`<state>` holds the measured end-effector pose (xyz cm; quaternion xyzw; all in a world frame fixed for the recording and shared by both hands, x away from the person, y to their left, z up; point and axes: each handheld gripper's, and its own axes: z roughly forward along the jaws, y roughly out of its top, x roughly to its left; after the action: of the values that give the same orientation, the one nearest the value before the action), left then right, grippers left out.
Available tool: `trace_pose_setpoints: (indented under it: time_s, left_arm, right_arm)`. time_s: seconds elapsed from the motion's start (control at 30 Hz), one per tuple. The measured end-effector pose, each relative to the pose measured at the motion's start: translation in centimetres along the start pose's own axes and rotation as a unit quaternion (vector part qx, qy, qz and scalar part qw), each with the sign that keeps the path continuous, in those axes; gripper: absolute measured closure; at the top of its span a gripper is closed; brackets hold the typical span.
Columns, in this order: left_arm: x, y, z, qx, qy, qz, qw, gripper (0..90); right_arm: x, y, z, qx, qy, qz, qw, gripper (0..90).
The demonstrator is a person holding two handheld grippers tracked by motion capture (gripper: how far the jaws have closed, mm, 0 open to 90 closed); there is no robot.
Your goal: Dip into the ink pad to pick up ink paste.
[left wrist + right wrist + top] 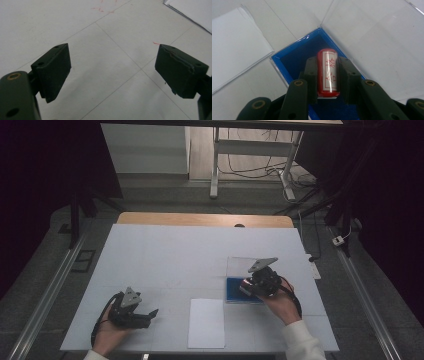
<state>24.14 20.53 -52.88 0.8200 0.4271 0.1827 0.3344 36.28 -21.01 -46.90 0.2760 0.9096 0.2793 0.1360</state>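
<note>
There are two grippers on the scene, one in each hand of the person. The right gripper (327, 75) has its jaws closed narrow on one red stamp (327, 72), a small cylinder with a white label along its side. The label has a red frame and red characters; they look like Chinese writing, but I cannot read them with certainty. The stamp is held over one blue box (297, 55), which lies on the right part of the bench (165, 255). The inside of the box is dark blue, and its one clear lid (372, 32) lies open flat on the bench behind it, joined to the box at the far edge.

The left gripper (150, 316) is at the near left part of the bench, well apart from the box. In the left gripper view its jaws stand wide with nothing between them, only the white bench surface with thin seam lines and a few small red marks (101, 9).

One white sheet of paper (206, 322) lies near the front edge, between the two hands and just beside the box. No brand name shows on any thing.
</note>
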Motion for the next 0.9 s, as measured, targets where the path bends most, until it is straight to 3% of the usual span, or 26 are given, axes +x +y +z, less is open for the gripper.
trace_pose_setpoints:
  time_s: [0.9]
  left_arm:
    - [-0.18, -0.09, 0.17, 0.007, -0.003, 0.001, 1.0, 13.5]
  right_arm:
    - [0.37, 0.68, 0.6, 0.041, -0.014, -0.009, 0.999, 71.0]
